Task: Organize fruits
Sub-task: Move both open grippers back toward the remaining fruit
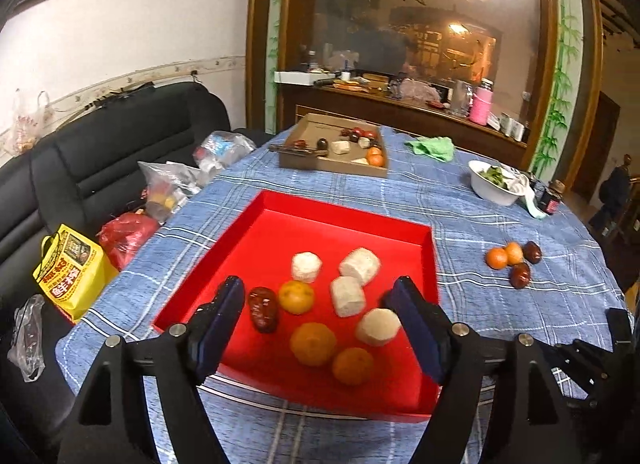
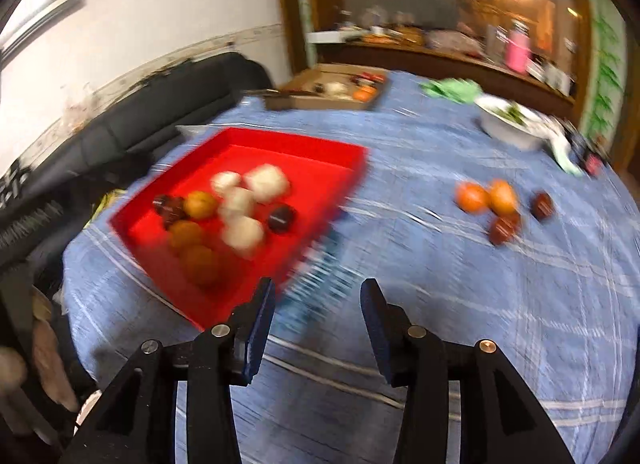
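A red tray (image 1: 344,220) lies on the blue checked tablecloth (image 1: 460,204). It holds several white chunks (image 1: 359,265), oranges (image 1: 313,338) and a dark red date (image 1: 263,308). My left gripper (image 1: 320,304) is open and empty, hovering over the tray's near part. In the blurred right wrist view the tray (image 2: 256,140) sits left of my right gripper (image 2: 318,298), which is open and empty above the cloth. A dark date (image 2: 281,218) lies in the tray. Loose oranges (image 2: 486,197) and dates (image 2: 504,227) lie to the right; they also show in the left wrist view (image 1: 514,258).
A cardboard box (image 1: 334,162) with more fruit stands at the far side. A white bowl (image 1: 494,184), a green cloth (image 1: 432,147) and a dark jar (image 1: 552,197) are at the right. A black sofa (image 1: 100,152) with bags borders the left.
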`<state>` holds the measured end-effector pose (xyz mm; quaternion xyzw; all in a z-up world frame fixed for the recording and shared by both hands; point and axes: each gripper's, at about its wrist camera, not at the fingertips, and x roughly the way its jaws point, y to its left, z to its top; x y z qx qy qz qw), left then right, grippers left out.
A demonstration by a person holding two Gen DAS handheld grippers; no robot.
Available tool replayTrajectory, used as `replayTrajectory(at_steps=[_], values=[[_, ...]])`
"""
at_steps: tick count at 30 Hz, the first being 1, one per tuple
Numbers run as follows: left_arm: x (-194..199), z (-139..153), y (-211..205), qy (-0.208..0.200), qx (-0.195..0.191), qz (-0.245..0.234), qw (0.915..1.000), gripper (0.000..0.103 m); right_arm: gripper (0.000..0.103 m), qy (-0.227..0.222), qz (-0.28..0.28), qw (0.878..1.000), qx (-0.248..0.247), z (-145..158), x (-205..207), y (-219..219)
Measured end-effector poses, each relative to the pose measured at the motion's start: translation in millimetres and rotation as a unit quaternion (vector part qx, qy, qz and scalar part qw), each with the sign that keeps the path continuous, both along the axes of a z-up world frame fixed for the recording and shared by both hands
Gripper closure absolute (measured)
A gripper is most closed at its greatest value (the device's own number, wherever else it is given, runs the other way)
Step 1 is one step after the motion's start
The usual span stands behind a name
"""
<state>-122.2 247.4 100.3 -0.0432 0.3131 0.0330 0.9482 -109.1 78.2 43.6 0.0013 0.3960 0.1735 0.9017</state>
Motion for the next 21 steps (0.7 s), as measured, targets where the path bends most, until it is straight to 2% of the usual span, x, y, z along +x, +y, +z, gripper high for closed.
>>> replayTrajectory(at_steps=[7,12,16,21], values=[[14.3,-11.0,-38.9,0.029,-0.022,-0.061,0.9975,0.027,0.055,0.037,-0.112,0.993,0.020,-16.2,6.2,-107.8],[26.4,-17.6,-71.5,0.045,-0.033,-0.105,0.9929,0.027,0.055,0.040,-0.158,0.986,0.037,-10.7,22.5,-160.6],[43.3,-20.5,-94.4,0.058,-0.048,-0.136,0.9879,0.027,0.055,0.051,-0.162,0.983,0.064,-8.4,48.1,-175.5],[75.6,-20.9,-115.9,0.063,-0.057,-0.149,0.9852,0.027,0.055,0.066,-0.140,0.984,0.086,-16.5,92.4,-157.2]])
